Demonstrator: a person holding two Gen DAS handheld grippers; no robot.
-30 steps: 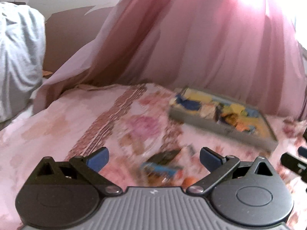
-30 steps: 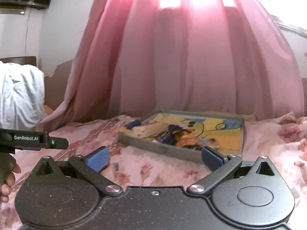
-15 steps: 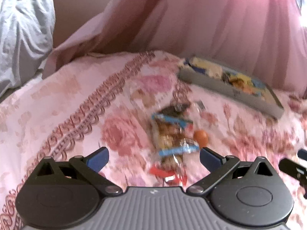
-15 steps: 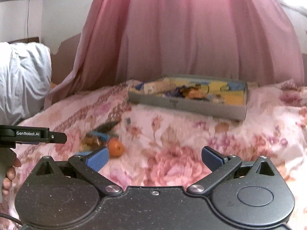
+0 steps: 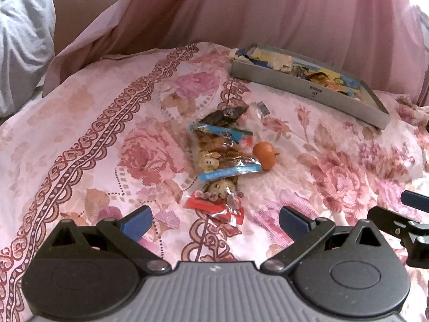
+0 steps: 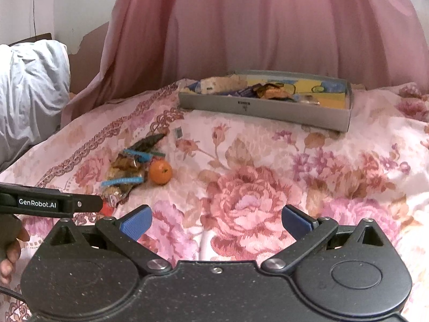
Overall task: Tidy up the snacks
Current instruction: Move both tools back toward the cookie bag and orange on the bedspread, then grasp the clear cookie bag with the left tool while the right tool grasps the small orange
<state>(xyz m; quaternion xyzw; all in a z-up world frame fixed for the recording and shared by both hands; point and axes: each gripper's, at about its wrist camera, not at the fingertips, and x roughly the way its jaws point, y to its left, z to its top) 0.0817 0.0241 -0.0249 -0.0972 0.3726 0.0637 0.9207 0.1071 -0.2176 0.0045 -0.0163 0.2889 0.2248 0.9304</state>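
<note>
A small pile of snack packets lies on the flowered bedspread: a clear bag with blue ends [image 5: 224,150] [image 6: 126,169], a dark packet [image 5: 225,114] behind it, and a red-edged packet [image 5: 218,205] nearest me. An orange [image 5: 264,155] [image 6: 160,172] rests against the pile's right side. A grey shallow box [image 5: 308,86] [image 6: 264,108] holding several snacks sits at the back. My left gripper [image 5: 214,221] hovers open just short of the red-edged packet. My right gripper [image 6: 215,221] is open over bare bedspread, right of the pile.
A pink curtain [image 6: 254,26] hangs behind the box. White bedding [image 6: 29,80] is bunched at the far left. The left gripper's body [image 6: 51,204] and a hand [image 6: 10,252] show at the right wrist view's left edge. Open bedspread [image 6: 335,182] lies between pile and box.
Both grippers have tilted down and drawn closer to the bed, bringing the snack pile and orange into view. The left gripper now stands nearer the pile. Both stay open.
</note>
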